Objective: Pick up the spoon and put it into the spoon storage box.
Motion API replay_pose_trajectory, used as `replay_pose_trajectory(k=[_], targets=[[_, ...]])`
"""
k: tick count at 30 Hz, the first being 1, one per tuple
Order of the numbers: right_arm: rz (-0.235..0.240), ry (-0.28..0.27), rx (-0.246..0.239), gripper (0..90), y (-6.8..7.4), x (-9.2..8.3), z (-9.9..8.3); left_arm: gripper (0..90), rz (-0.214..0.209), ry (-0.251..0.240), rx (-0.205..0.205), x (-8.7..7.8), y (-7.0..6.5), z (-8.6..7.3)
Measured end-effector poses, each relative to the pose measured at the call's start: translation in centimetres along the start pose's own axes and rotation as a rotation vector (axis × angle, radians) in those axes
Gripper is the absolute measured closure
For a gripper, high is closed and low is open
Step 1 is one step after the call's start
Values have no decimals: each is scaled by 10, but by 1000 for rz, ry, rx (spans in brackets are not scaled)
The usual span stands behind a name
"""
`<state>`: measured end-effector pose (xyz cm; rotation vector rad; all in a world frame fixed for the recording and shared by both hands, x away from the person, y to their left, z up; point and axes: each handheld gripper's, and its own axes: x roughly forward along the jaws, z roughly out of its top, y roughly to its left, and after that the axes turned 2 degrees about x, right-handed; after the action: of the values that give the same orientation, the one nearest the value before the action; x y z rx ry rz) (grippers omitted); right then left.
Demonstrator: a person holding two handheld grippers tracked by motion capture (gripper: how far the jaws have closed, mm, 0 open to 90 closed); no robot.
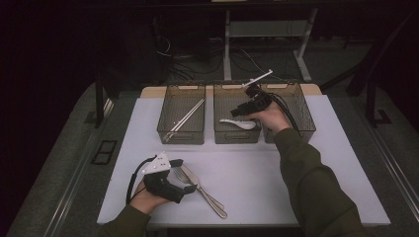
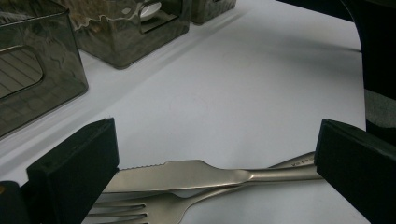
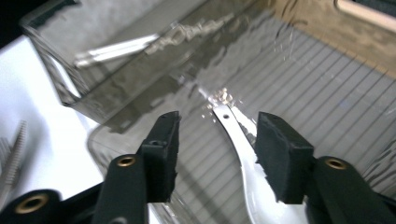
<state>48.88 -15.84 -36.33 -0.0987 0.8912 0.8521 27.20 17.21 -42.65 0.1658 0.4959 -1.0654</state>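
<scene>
Near the table's (image 1: 296,197) front edge, the left gripper (image 1: 190,186) holds its jaws spread wide around one knife (image 2: 187,173) and one fork (image 2: 140,207), which lie crossed on the cloth with neither pad touching them. Along the far edge stand three bins: the left bin (image 1: 181,134) holds two chopsticks (image 1: 185,118). In the middle bin (image 1: 237,136) one white spoon (image 1: 239,123) lies on the floor, and the right gripper (image 3: 215,154) hangs just above it, jaws parted with the handle between the pads, unpinched.
</scene>
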Motion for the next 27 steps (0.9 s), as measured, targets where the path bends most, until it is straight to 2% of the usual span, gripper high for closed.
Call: replay_pose_trajectory(k=[1, 6, 14, 23, 27], targets=[[0, -13, 3, 436, 1, -4, 0, 0, 2, 0, 3, 0, 0, 0], [-7, -64, -41, 362, 7, -23, -6, 0, 5, -1, 2, -2, 2, 0], [8, -151, -79, 335, 16, -52, -25, 0, 3, -4, -10, 1, 4, 0], [27, -220, -126, 294, 28, -79, -63, 0, 6, -4, -11, 1, 3, 1], [19, -244, -120, 288, 30, -88, -84, 0, 11, -1, -7, 1, 2, 2]])
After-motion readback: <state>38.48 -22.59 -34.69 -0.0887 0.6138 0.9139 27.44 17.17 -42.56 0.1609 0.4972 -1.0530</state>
